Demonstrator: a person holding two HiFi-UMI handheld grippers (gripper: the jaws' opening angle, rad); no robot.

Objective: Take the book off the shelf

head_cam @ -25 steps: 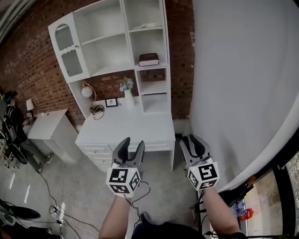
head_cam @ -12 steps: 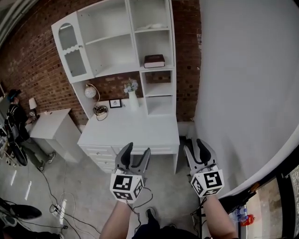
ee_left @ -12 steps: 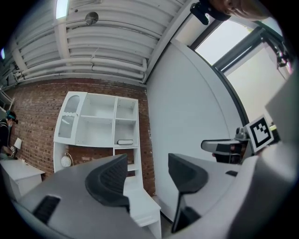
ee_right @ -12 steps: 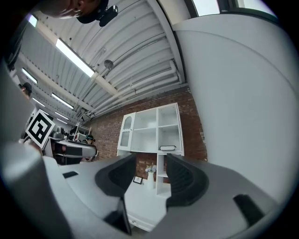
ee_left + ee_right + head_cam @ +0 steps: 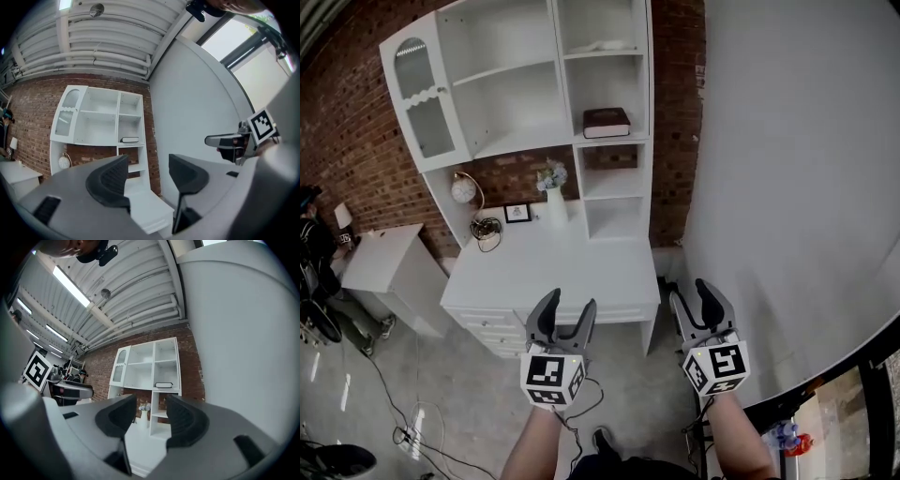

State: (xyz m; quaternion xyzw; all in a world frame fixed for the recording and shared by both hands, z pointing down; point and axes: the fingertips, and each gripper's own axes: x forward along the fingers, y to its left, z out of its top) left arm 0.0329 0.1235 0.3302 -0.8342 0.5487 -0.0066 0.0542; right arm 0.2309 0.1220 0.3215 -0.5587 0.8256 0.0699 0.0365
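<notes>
Desk: white wooden desk with drawers [image 5: 572, 272], against a red brick wall [image 5: 356, 141].
On desk: white vase of flowers [image 5: 553, 206], small black-framed picture [image 5: 517, 213], round white clock [image 5: 463, 191], coiled black cable [image 5: 486, 230].
Left: low white cabinet [image 5: 389, 267].
Floor: grey, with loose black cords [image 5: 412, 436].

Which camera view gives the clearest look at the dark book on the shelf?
The head view: the book lies flat in the right column of the shelf unit, its dark cover plain to see. In the left gripper view the book is a small, distant dark sliver; in the right gripper view the book looks the same.
</notes>
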